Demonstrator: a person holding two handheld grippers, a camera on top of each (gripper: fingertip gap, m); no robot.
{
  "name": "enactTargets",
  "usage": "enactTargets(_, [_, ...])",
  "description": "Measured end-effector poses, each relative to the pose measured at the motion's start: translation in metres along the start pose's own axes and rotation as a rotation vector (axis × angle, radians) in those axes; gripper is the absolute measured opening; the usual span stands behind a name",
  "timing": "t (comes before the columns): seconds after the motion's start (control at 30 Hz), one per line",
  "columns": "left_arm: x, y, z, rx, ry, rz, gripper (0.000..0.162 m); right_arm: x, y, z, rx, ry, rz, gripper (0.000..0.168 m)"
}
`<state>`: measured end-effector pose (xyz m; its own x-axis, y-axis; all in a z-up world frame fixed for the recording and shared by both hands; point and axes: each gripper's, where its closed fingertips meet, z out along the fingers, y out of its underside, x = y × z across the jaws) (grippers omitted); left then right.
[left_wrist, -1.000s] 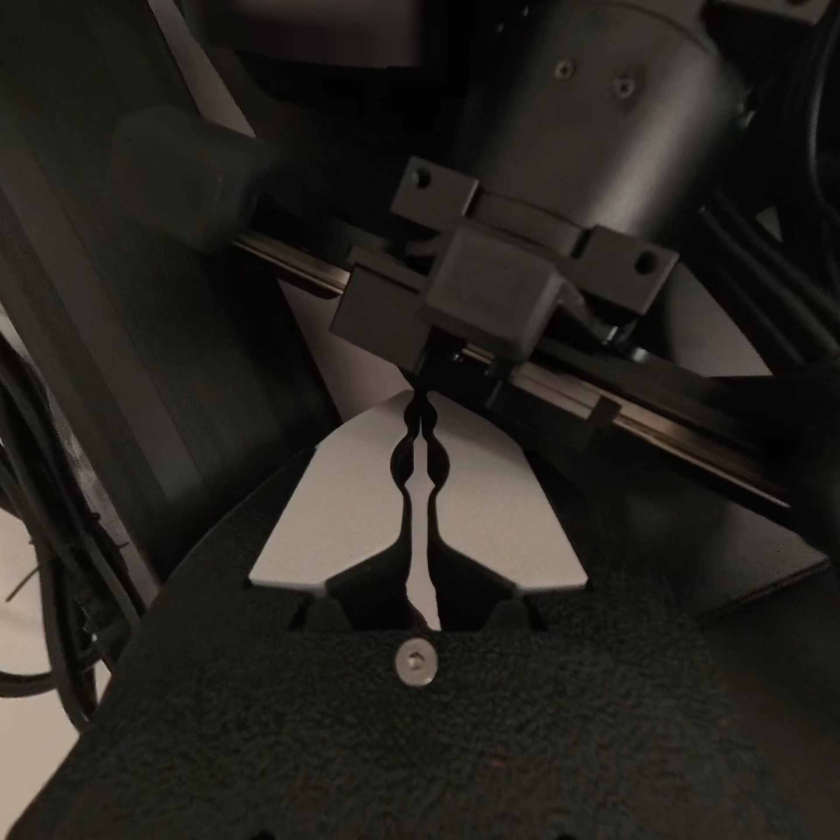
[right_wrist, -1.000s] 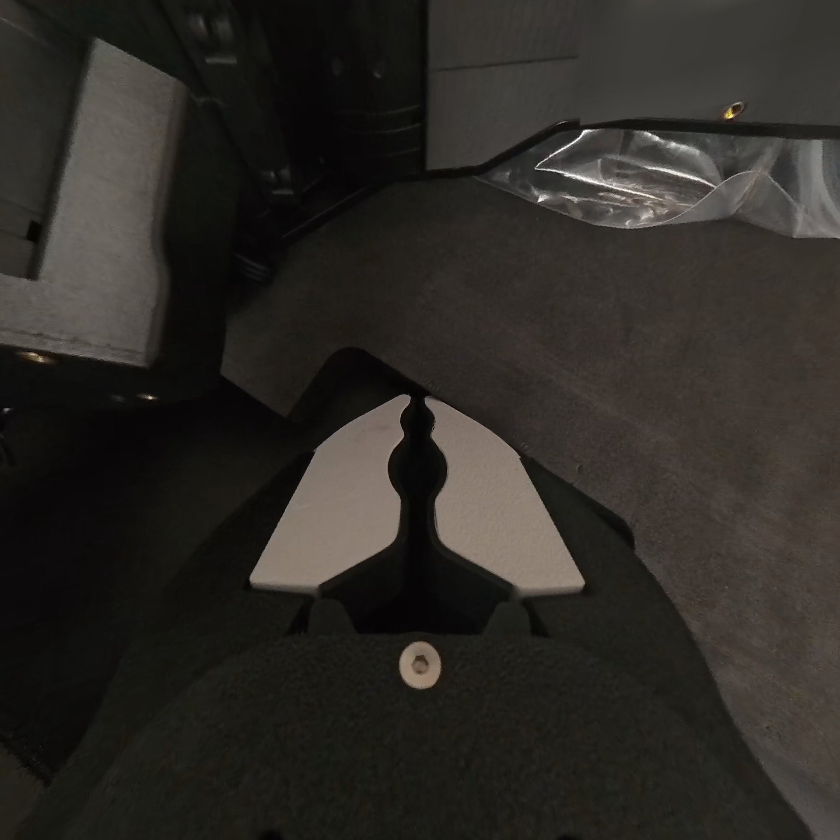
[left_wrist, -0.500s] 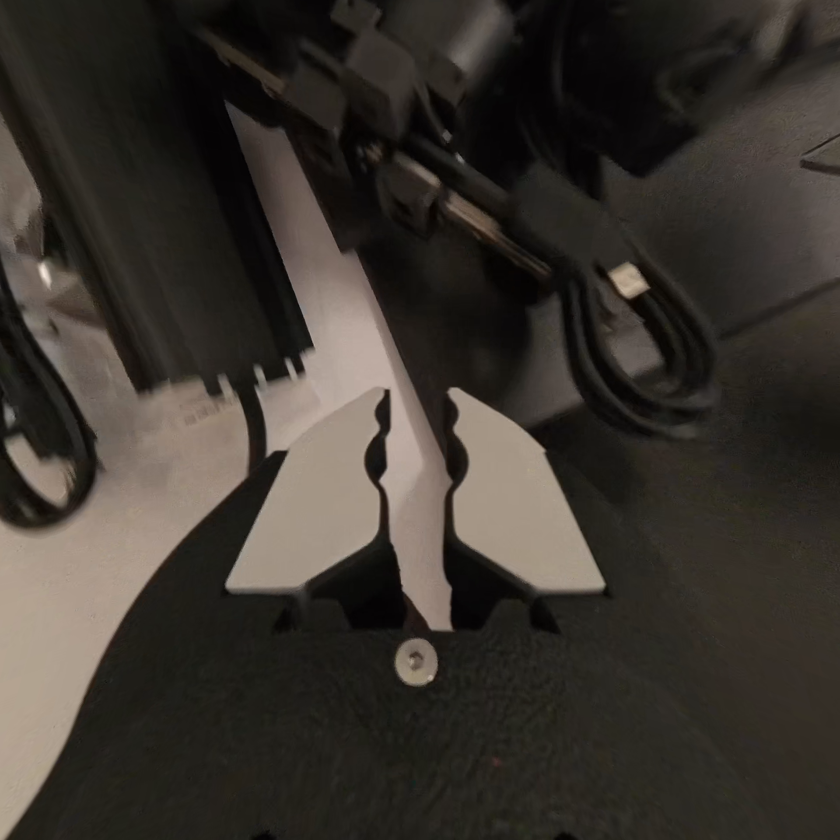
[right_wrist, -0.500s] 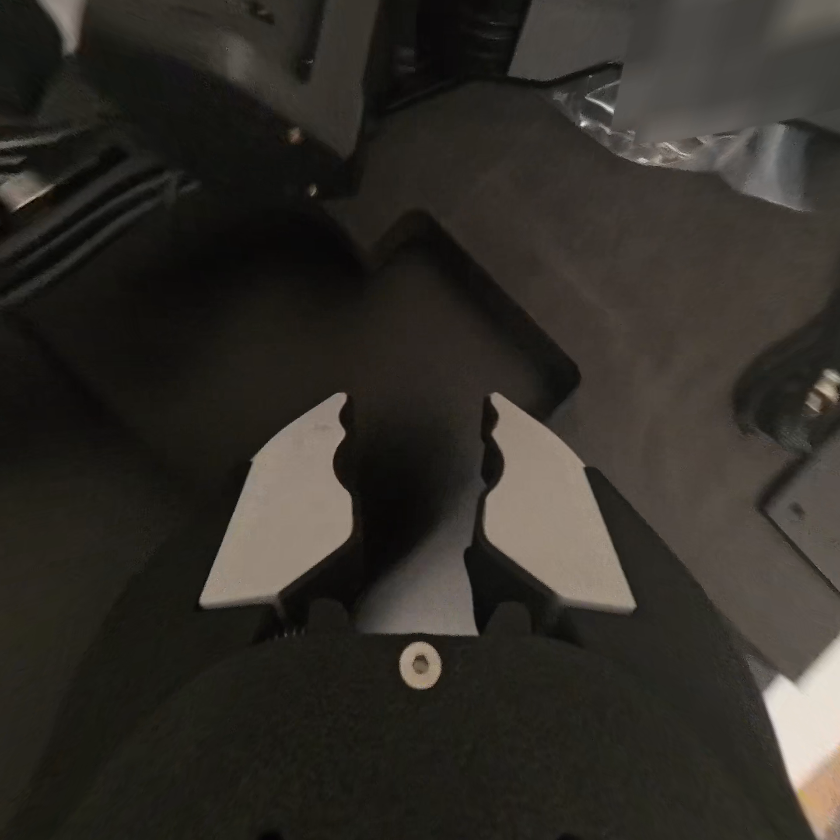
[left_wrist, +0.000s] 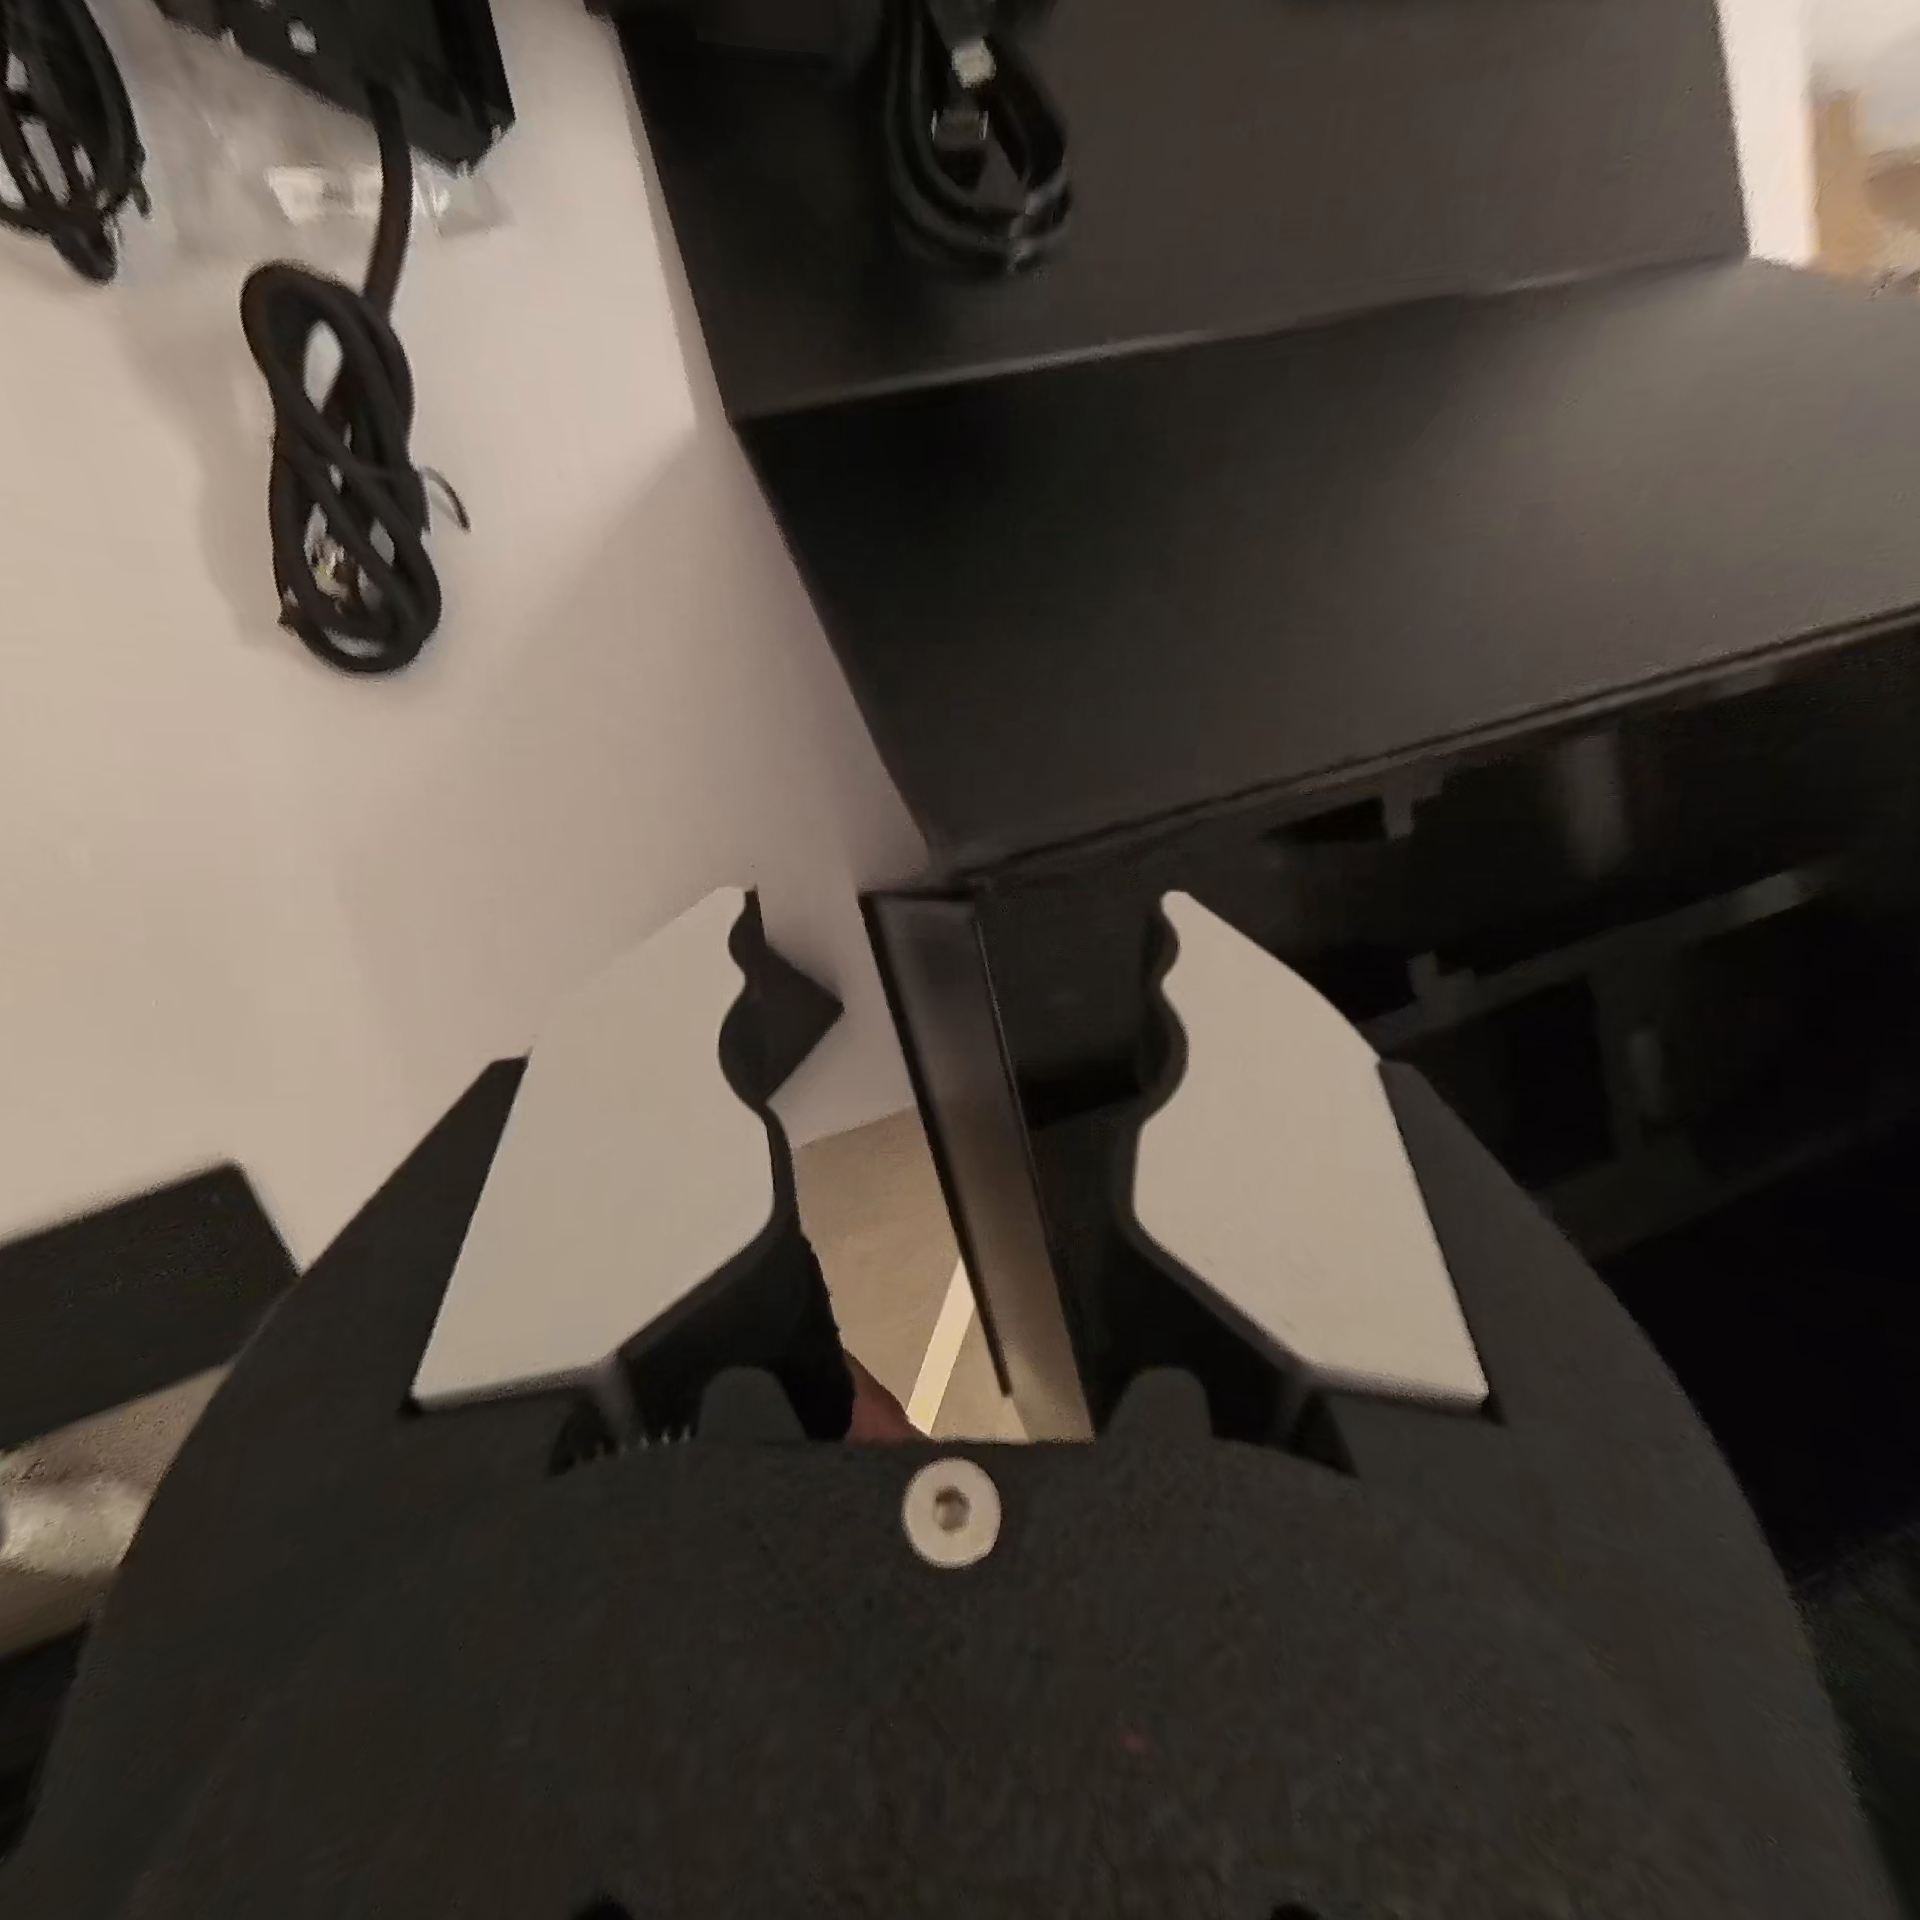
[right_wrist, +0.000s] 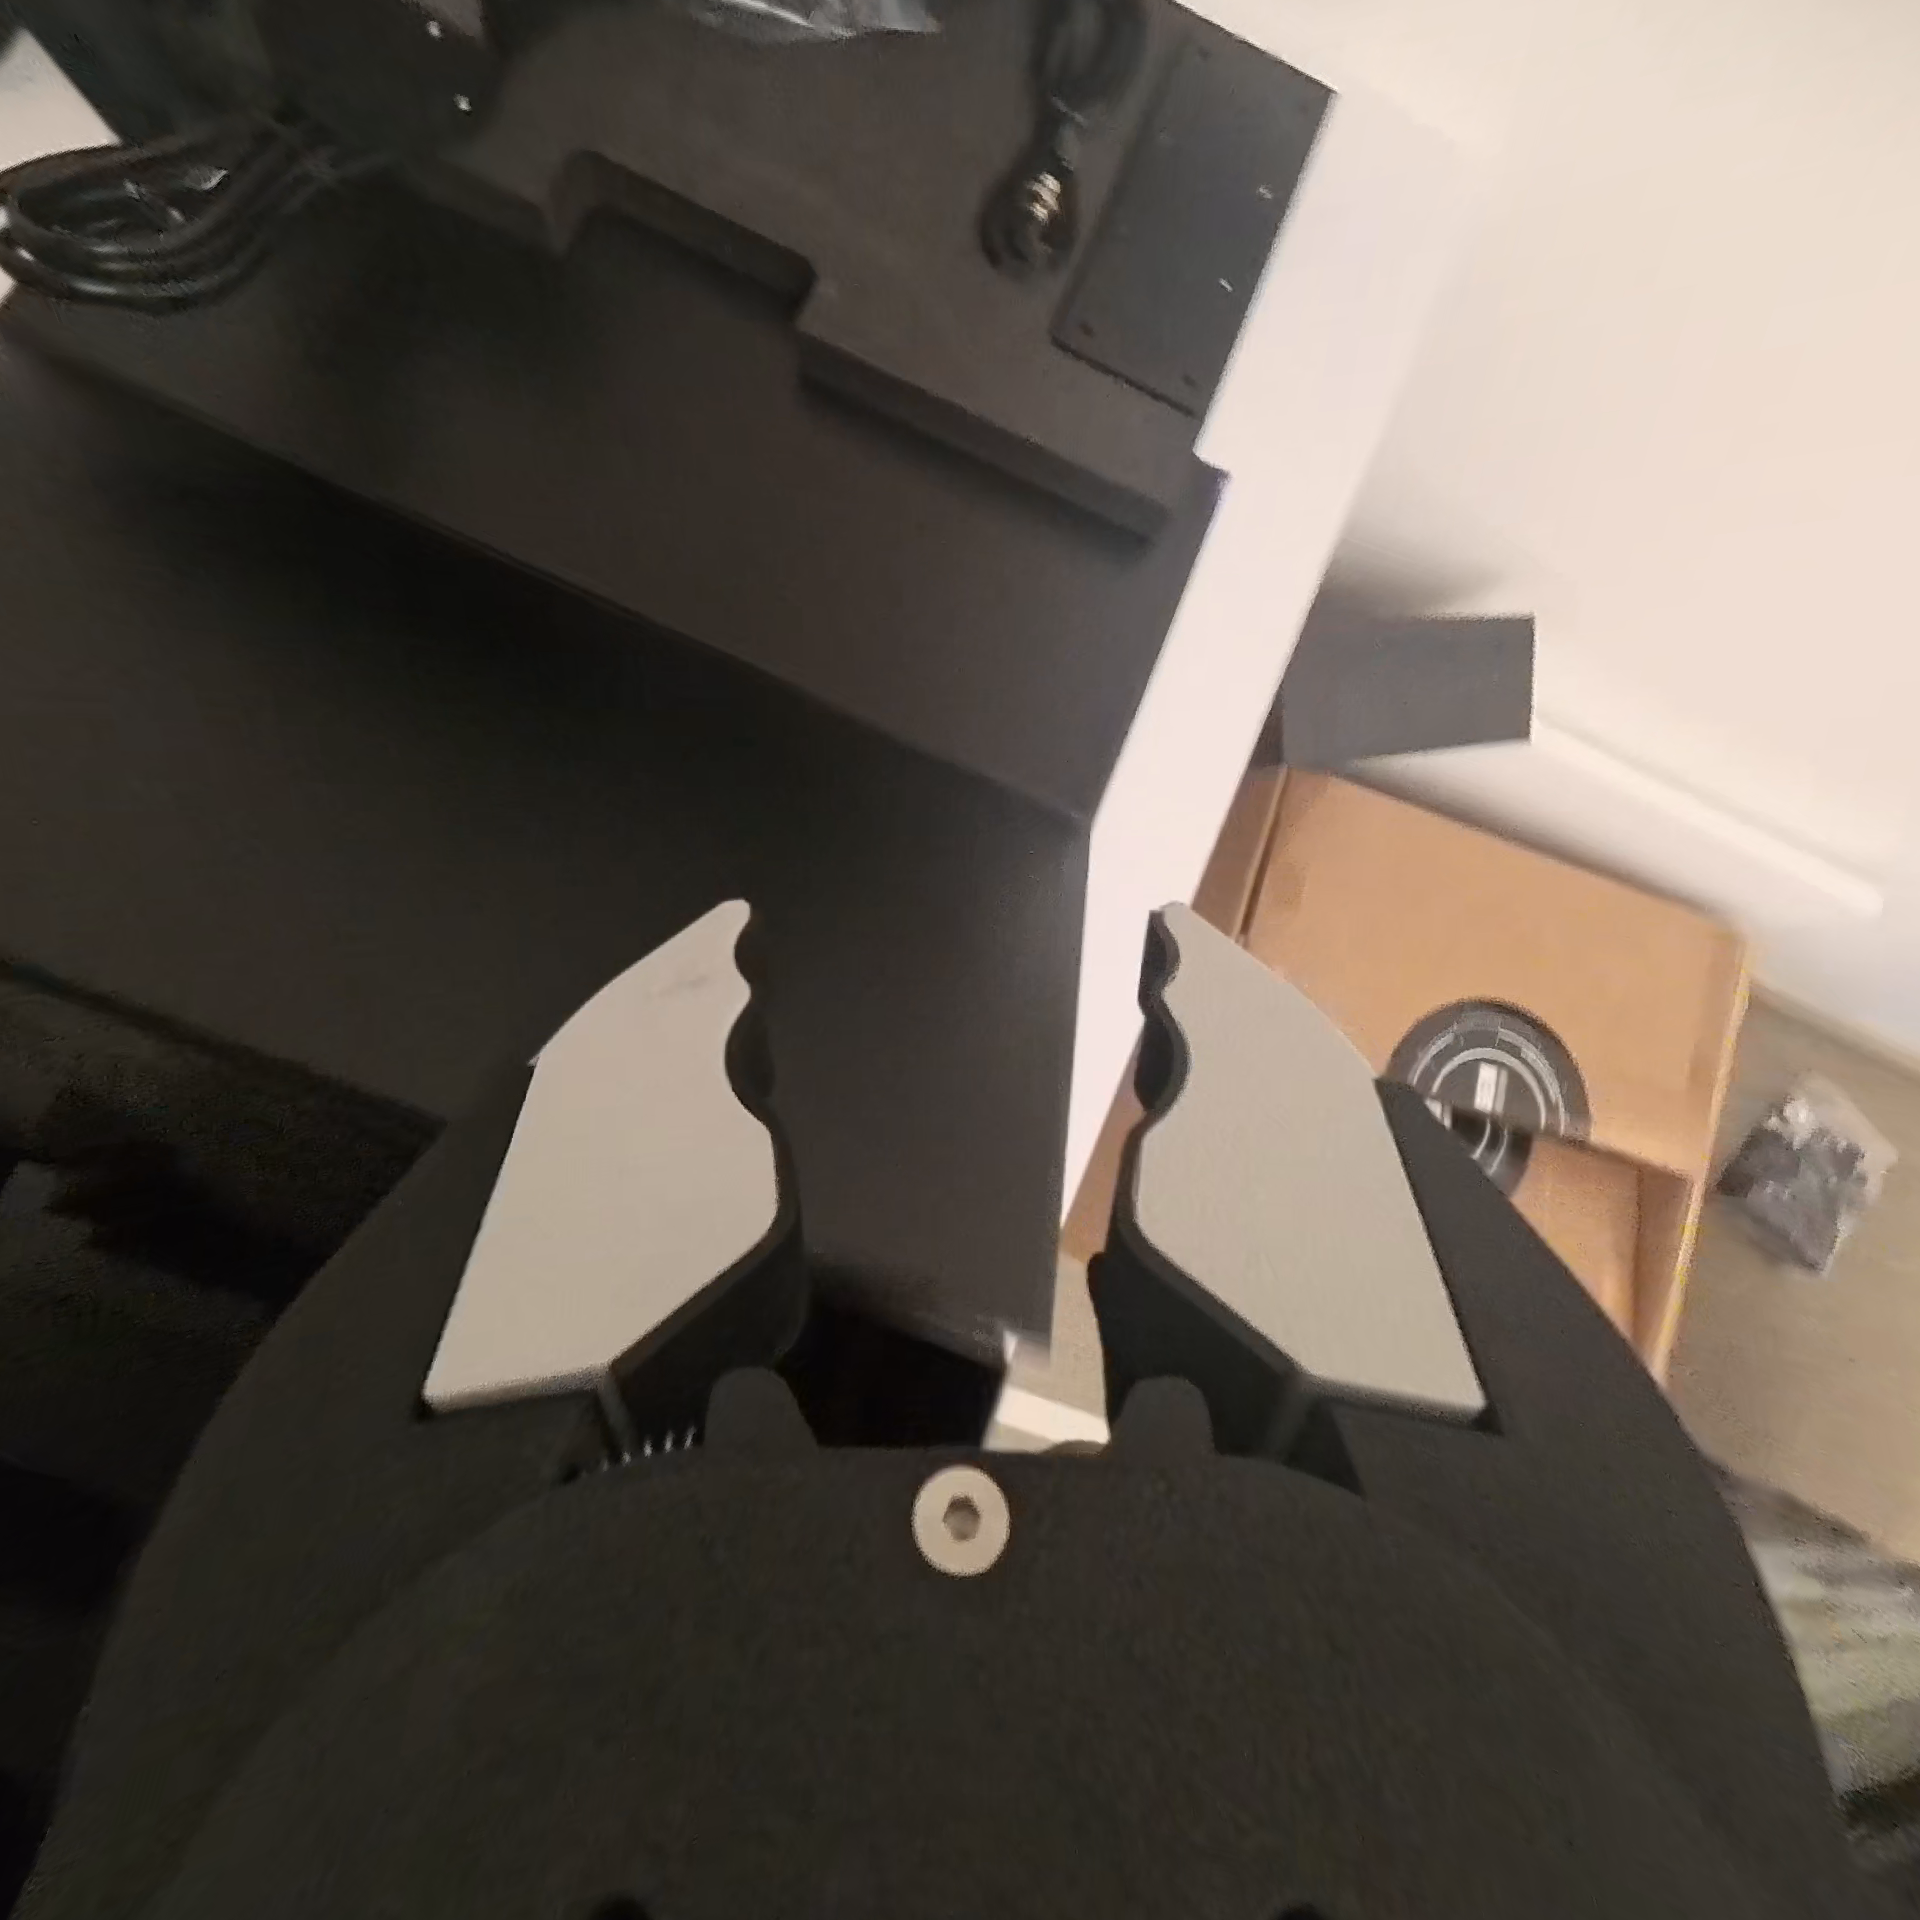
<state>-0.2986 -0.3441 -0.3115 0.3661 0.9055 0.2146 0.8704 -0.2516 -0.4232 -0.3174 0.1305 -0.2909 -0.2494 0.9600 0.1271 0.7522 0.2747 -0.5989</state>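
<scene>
My left gripper (left_wrist: 956, 909) is open and empty, held above the corner of a large black box (left_wrist: 1299, 582) on a white table (left_wrist: 312, 831). The box corner lies between its jaws. My right gripper (right_wrist: 951, 920) is open and empty, held above the same black box's flap (right_wrist: 582, 748) near its right edge. A black foam insert (right_wrist: 831, 343) with cut-outs lies at the back of the box, with a bundled black cable (right_wrist: 1029, 208) on it.
A coiled black cable (left_wrist: 343, 468) lies on the white table at upper left, with more cables (left_wrist: 62, 135) beyond. A brown cardboard box (right_wrist: 1475, 1029) and a small dark bag (right_wrist: 1808, 1174) sit on the floor at right. A dark flat piece (left_wrist: 125, 1278) lies at lower left. Some 50 cm of space lies between my two pairs of fingers. The black foam insert (right_wrist: 831, 343) lies some 35 cm from my right tips, 50 cm from my left tips.
Both grippers have opened from shut and pulled back out of the dark box interior. The views now show the box from above, with the white table and the floor.
</scene>
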Motion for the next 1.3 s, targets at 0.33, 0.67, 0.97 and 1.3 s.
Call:
enactTargets(0.33, [0.005, 0.040, 0.026, -0.125, -0.224, 0.051, 0.037, 0.008, 0.107, -0.035, -0.096, 0.069, 0.166, 0.057])
enactTargets(0.67, [-0.002, 0.079, 0.055, -0.230, -0.220, 0.074, 0.005, -0.005, 0.143, -0.017, -0.237, 0.007, 0.149, 0.004])
enactTargets(0.97, [0.012, 0.116, 0.039, -0.223, -0.212, 0.059, 0.005, -0.020, 0.175, -0.045, -0.229, -0.043, 0.120, 0.004])
enactTargets(1.3, [0.035, 0.178, 0.012, -0.242, -0.198, 0.057, 0.005, -0.043, 0.228, -0.086, -0.254, -0.059, 0.133, 0.005])
